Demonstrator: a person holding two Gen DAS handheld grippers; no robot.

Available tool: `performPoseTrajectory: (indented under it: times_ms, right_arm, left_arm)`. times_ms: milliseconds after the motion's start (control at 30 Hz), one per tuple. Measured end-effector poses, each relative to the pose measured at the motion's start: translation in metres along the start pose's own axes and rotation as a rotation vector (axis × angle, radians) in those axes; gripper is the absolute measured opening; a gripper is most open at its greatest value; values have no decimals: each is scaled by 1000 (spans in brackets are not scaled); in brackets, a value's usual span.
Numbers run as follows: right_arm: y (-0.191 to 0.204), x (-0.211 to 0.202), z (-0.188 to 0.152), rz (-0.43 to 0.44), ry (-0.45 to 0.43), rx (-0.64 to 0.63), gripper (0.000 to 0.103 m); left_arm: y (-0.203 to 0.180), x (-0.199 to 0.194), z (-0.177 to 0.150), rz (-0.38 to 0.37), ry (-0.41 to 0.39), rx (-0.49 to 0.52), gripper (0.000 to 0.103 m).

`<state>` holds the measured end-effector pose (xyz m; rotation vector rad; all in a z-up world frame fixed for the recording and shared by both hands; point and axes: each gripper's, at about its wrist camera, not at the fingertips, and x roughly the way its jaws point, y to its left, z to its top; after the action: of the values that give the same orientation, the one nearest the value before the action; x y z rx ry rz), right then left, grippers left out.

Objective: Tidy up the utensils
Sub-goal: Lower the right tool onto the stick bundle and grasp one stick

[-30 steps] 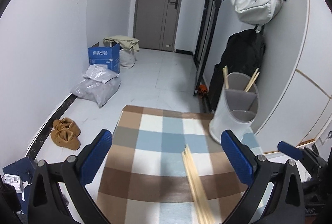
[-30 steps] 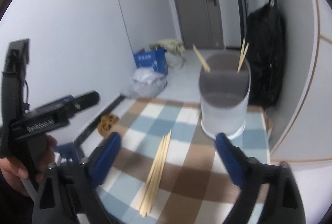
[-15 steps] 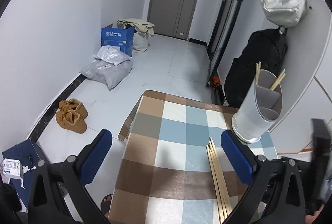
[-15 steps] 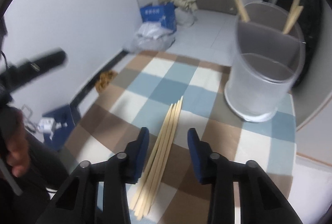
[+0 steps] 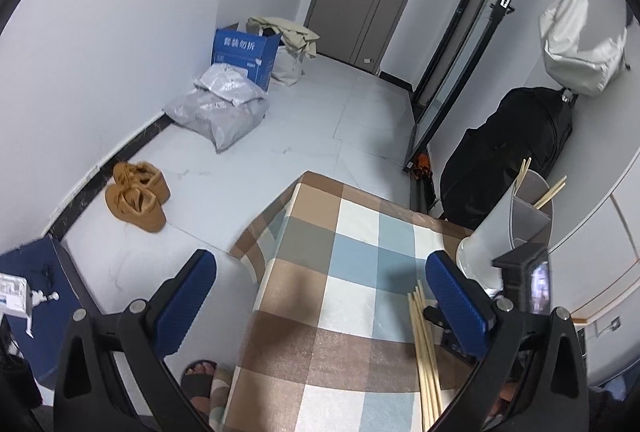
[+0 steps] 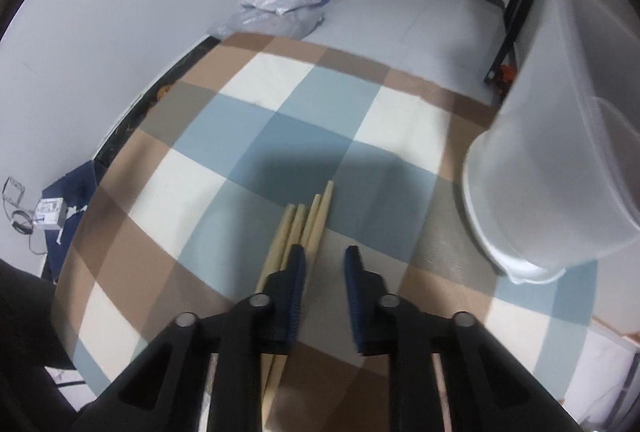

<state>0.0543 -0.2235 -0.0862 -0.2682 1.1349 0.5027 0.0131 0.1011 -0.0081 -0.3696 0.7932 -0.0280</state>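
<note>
Judging from the holder (image 5: 516, 228), which already carries a few chopsticks in its compartments, we are partway through: a loose bundle of chopsticks (image 6: 304, 228) lies on the checked tablecloth (image 6: 256, 136), not yet lifted. Our right gripper (image 6: 325, 260) hangs low over that bundle with its jaws narrowed but parted, clamping nothing; the sticks sit under and just ahead of the left-hand jaw, not between the two. Our left gripper (image 5: 320, 292) is spread wide and empty, the bundle beside its right-hand jaw. Only the left wrist view shows the sticks standing inside the holder; only the right shows the bundle's tips up close.
</note>
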Motion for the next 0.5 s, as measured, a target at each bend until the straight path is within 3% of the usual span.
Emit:
performPoseTrajectory:
  times_ms: [167,500]
  right_arm:
    - [1,2,8,-31,11,1,10]
    - [4,10,21,-101,63,4,10]
  left_arm:
    - [8,1,2,-3,11,-33,102]
    - [15,-2,4,-7,20,-71,102]
